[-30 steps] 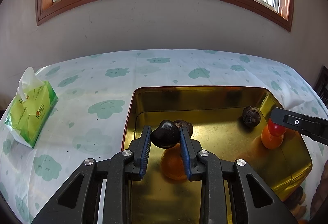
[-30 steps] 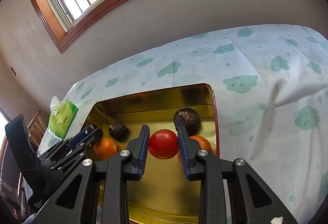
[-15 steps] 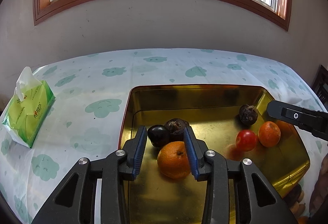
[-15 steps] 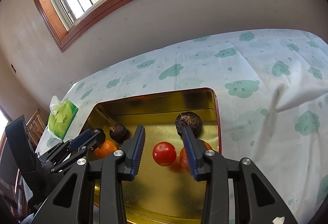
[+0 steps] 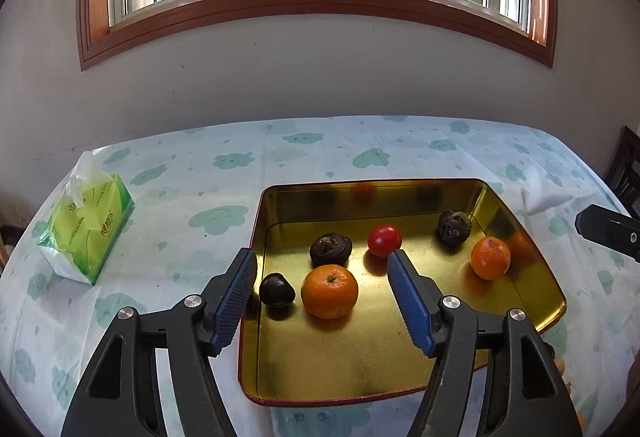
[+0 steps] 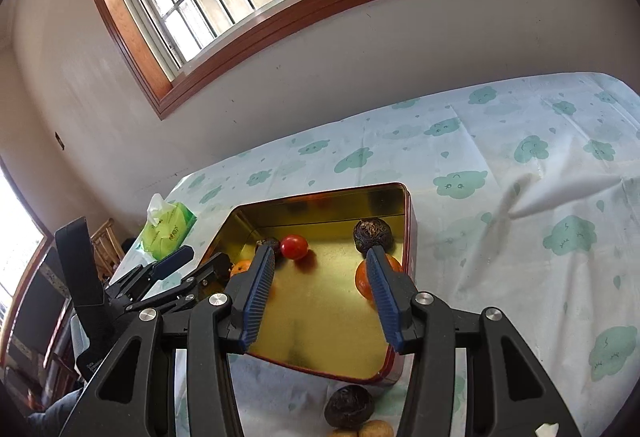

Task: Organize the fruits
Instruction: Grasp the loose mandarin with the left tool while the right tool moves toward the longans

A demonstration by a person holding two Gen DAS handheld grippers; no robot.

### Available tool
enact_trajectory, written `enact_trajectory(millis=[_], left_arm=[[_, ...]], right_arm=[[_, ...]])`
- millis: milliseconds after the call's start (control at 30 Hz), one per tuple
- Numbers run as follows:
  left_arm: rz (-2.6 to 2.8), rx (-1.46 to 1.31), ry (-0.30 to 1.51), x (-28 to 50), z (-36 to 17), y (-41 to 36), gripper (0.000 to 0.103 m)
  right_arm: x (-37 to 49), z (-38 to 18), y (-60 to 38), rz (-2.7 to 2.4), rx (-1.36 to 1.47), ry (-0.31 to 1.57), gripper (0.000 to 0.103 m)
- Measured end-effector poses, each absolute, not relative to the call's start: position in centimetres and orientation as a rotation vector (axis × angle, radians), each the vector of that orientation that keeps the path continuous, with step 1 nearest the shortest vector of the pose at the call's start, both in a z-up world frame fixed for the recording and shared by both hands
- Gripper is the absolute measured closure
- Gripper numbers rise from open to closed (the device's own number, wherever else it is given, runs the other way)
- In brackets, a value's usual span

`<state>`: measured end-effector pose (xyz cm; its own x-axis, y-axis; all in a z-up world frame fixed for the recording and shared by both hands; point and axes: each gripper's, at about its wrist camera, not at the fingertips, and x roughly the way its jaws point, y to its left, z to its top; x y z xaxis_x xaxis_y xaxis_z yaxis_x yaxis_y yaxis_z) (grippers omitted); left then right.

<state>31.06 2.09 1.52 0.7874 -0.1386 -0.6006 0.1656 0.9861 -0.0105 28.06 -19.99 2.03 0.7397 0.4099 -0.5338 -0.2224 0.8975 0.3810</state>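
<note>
The tray (image 5: 532,261) holds 6 fruits; 1 dark fruit (image 6: 349,405) remains outside at 6 o'clock. The left gripper (image 5: 320,269) is opening, empty; the right gripper (image 6: 320,273) is released.

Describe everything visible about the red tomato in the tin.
The red tomato is small, round, smooth and glossy, with a highlight on top. It sits loose on the gold floor of the tin, toward the far wall, between two dark wrinkled fruits, apart from both in the left wrist view. Its reflection shows on the metal beneath. Neither gripper touches it.
</note>
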Motion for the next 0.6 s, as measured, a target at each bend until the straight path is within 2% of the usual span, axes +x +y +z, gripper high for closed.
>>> enact_trajectory(millis=[300,600], left_arm=[[-0.186,0.061,0.662,26.1,1.7,0.4,0.032],[-0.440,0.064,0.759,20.0,-0.6,-3.5,0.032]], right_arm=[[21.0,0.0,-23.5,0.335,0.251,0.660,0.057],[20.2,-3.8,-29.9,0.105,0.290,0.733,0.057]])
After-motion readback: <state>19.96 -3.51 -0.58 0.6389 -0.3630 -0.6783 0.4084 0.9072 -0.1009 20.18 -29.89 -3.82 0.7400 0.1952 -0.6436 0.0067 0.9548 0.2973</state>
